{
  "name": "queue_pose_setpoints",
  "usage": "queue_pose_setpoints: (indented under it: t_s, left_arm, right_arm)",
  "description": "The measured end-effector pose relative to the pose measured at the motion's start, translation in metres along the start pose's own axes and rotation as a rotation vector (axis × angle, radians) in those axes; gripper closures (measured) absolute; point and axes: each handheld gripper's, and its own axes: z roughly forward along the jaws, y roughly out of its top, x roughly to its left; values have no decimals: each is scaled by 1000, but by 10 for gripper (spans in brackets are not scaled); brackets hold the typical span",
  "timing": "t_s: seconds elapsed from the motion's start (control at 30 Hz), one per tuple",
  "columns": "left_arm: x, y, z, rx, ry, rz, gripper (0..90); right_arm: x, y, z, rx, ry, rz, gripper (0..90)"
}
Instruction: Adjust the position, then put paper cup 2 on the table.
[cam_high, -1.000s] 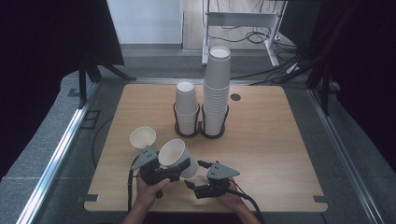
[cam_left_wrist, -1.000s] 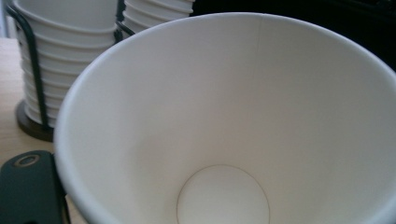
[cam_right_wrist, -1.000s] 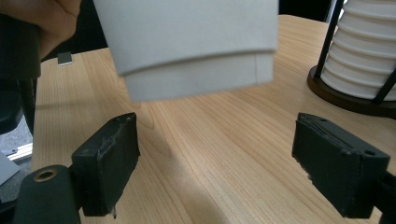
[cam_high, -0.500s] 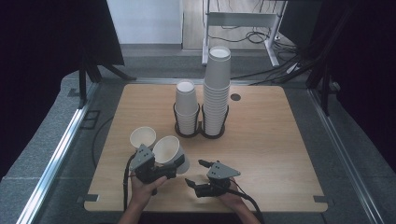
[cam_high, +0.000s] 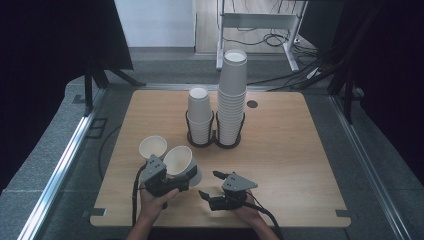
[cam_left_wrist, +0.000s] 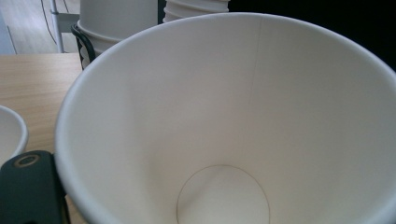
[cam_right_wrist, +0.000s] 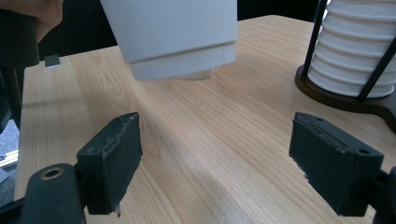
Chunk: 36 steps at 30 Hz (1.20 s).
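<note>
A paper cup (cam_high: 180, 162) is held tilted in the left tongs (cam_high: 172, 182), just above the tabletop (cam_high: 300, 150) (mouth facing them); the right tongs (cam_high: 212, 187), wide open and empty, lie just beside its base.

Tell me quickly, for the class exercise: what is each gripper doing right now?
Left gripper: closed on the rim of a tilted paper cup, held just above the table.
Right gripper: open, holding nothing, low over the table.
</note>
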Motion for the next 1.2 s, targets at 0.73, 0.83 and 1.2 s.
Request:
queue_pose_setpoints:
  t_s: [0.73,0.83,1.2]
  left_arm:
    - [10,3,-8,0,67,27,128]
    - [13,4,-10,-3,79,25,128]
    - [16,4,-11,5,104,33,128]
  right_arm:
    - [-1,0,0,4,-18,7,184]
    - [-2,0,-1,4,-16,6,184]
    - [-2,0,-1,8,-19,3,185]
